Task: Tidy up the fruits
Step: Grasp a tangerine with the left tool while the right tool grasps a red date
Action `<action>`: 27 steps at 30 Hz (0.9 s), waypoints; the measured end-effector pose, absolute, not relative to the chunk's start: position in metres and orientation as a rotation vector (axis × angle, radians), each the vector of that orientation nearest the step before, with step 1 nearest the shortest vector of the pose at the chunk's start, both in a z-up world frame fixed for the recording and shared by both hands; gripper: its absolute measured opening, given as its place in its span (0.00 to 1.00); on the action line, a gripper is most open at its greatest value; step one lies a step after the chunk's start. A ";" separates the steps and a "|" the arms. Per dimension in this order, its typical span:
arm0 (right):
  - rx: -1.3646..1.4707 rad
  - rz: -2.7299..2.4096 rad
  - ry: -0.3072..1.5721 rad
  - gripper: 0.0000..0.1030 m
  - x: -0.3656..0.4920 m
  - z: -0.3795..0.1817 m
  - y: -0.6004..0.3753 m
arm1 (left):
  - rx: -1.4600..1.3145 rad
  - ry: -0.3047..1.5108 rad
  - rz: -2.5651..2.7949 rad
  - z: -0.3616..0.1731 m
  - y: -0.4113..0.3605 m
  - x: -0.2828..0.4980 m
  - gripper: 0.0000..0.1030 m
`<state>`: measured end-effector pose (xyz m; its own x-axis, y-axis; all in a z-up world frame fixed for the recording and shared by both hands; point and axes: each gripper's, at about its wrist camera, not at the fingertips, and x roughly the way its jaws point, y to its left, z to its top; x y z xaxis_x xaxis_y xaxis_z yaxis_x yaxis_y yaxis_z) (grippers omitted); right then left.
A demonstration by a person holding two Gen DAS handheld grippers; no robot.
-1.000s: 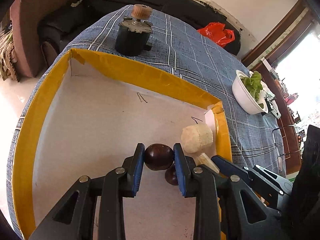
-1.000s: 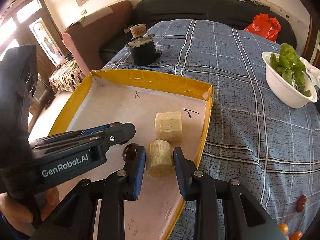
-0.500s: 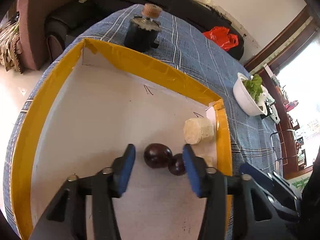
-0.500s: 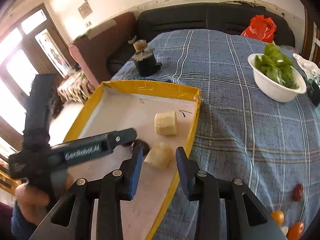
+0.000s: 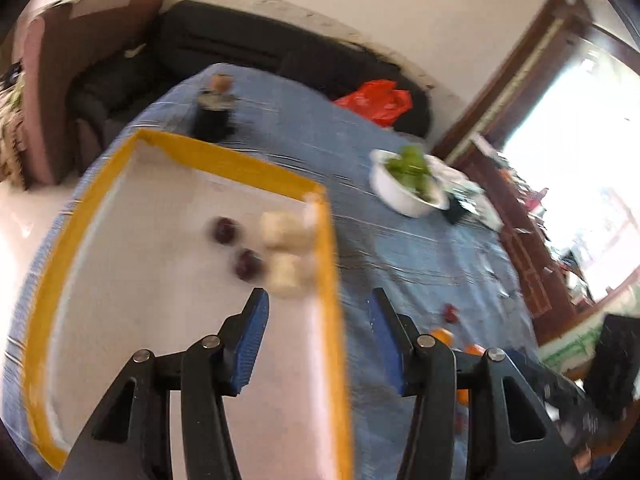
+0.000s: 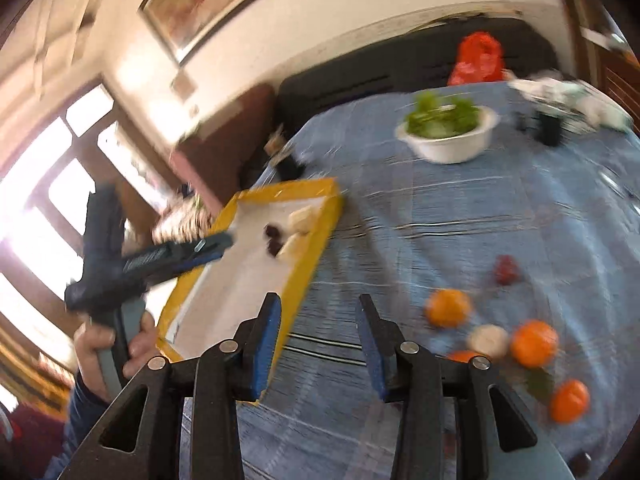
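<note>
A yellow-rimmed tray (image 5: 326,264) (image 6: 308,276) holds two dark plums (image 5: 225,230) (image 5: 248,264) and two pale fruit chunks (image 5: 282,226) (image 5: 286,276) near its right wall. My left gripper (image 5: 316,324) is open and empty, raised above the tray's right rim. My right gripper (image 6: 318,328) is open and empty above the tablecloth beside the tray. Loose oranges (image 6: 448,307) (image 6: 534,343) (image 6: 569,400), a pale chunk (image 6: 489,341) and a dark plum (image 6: 506,270) lie on the cloth to the right. Both views are motion-blurred.
A white bowl of greens (image 5: 408,188) (image 6: 450,134) stands further back on the blue checked tablecloth (image 6: 460,216). A black jar with a cork (image 5: 214,116) stands behind the tray. A red bag (image 5: 376,100) lies on the dark sofa.
Both grippers let go of their fruit, opened wide and pulled back and up from the tray. The plum and the chunk now lie in the tray. Both views swung to the right.
</note>
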<state>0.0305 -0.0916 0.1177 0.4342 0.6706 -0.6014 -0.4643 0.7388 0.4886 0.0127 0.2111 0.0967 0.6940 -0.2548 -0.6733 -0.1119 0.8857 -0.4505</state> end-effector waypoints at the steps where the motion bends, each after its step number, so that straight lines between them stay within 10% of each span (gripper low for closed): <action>1: 0.289 0.683 0.853 0.43 0.030 0.118 -0.112 | -0.484 0.806 -0.108 0.098 0.200 0.010 0.49; 23: 0.542 0.538 0.882 0.45 0.074 0.054 -0.230 | -0.291 1.029 -0.241 0.026 0.020 0.085 0.49; 27: 0.562 0.572 0.897 0.45 0.074 0.052 -0.229 | -0.223 1.003 -0.220 0.016 0.014 0.092 0.33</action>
